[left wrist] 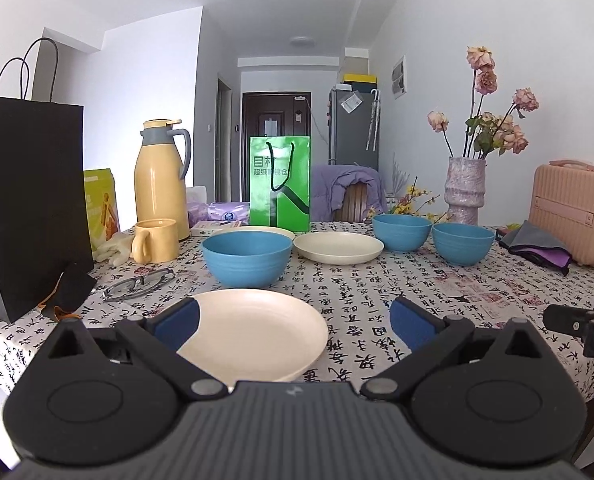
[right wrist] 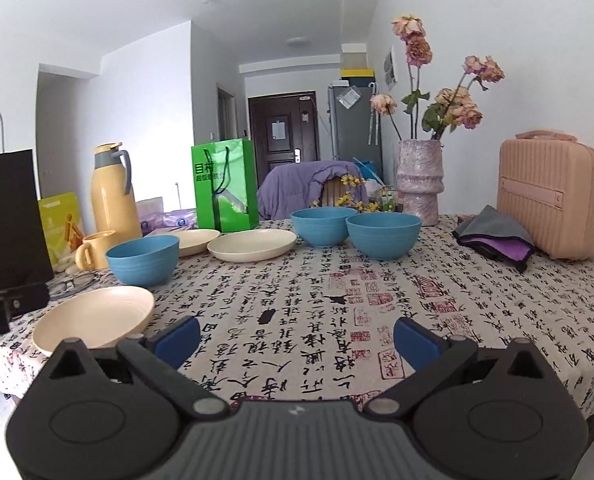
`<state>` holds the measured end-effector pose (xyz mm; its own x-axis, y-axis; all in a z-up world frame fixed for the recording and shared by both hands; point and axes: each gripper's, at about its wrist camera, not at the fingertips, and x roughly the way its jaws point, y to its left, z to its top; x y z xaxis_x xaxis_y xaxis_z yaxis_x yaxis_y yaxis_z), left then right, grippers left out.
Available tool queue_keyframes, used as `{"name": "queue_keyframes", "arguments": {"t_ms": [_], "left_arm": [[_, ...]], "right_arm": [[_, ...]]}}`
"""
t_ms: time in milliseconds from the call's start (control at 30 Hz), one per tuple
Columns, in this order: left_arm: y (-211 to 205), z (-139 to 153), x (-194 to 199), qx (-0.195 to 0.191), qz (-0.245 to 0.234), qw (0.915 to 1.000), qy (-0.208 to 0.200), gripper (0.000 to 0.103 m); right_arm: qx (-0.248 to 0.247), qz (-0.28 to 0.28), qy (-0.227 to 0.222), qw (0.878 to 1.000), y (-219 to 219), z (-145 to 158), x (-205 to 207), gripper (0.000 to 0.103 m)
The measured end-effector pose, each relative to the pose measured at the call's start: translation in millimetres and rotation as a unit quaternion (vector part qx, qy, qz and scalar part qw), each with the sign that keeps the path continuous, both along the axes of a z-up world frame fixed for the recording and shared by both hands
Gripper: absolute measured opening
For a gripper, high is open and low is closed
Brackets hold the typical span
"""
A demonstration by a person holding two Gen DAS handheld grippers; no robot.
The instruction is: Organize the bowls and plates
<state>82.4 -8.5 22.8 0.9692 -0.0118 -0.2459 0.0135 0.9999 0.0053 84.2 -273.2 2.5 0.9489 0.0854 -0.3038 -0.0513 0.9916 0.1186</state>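
Observation:
A cream plate lies near the table's front edge, right in front of my open left gripper, whose left finger overlaps its rim. Behind it stands a blue bowl. Two more cream plates lie further back. Two blue bowls stand side by side at the right. My right gripper is open over bare tablecloth, with the near plate to its left and the bowls beyond.
A black paper bag, yellow thermos, yellow mug and glasses crowd the left. A green bag, a vase of dried roses, a pink case and folded cloth line the back and right.

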Motion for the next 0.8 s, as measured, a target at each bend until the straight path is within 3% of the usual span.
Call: {"name": "queue_keyframes", "arguments": {"t_ms": [367, 800], "left_arm": [[4, -2, 35, 0.001, 0.005, 0.9998, 0.020, 0.103], [1, 11, 149, 0.011, 0.000, 0.9993, 0.037, 0.103]], "right_arm": [[-0.009, -0.015, 0.014, 1.000, -6, -1, 39, 0.103], [-0.015, -0.014, 0.046, 0.999, -14, 9, 165, 0.103]]}}
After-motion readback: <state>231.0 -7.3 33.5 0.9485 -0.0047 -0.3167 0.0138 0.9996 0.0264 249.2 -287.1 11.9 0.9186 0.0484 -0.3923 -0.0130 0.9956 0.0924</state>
